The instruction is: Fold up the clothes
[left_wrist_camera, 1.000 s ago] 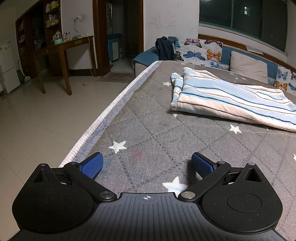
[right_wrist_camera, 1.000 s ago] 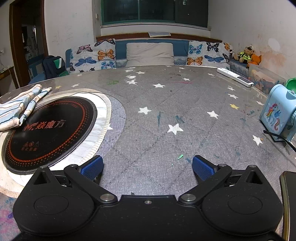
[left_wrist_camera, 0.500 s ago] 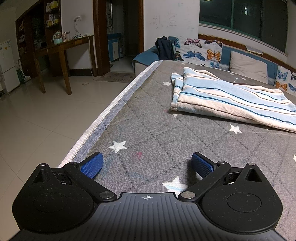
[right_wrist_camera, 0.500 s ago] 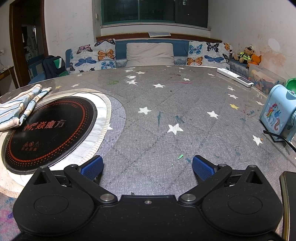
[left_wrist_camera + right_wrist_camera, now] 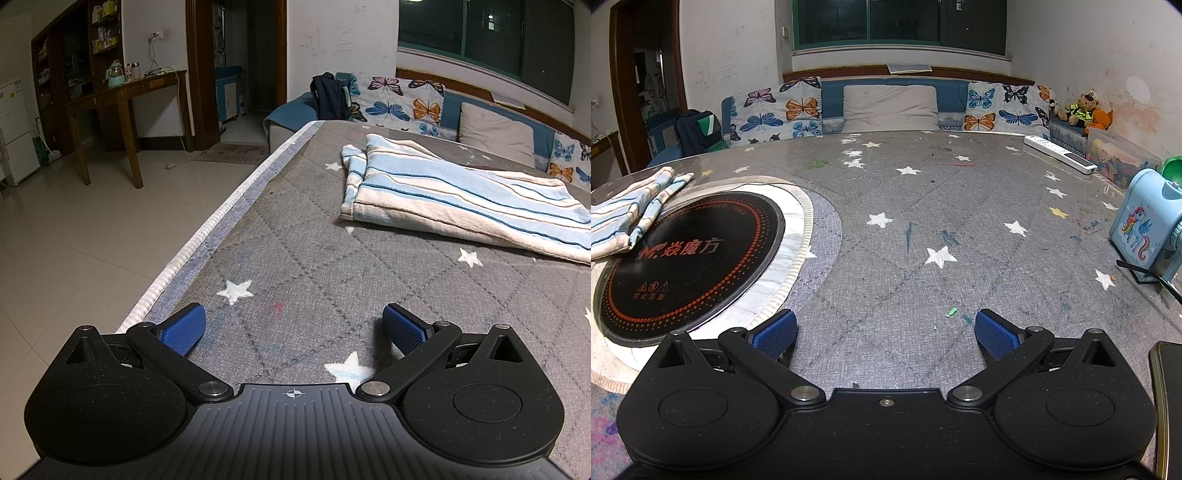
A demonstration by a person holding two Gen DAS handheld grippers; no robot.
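Grey star-print quilting covers the table [image 5: 303,236], which stands in a living room with a butterfly-cushioned bench along the far wall. On it lies the striped cloth [image 5: 454,199], laid in a loose, uneven bundle near the far left edge, one end resting on the rim of the black cooktop [image 5: 687,258] set into the table. Both grippers sit low at the near edge, well apart from the cloth: the left gripper [image 5: 293,328] has its jaws spread wide and empty, and so does the right gripper [image 5: 885,332]. That parked, open pose likely leaves them ready to reach for the cloth's edges, so folding seems not yet begun.
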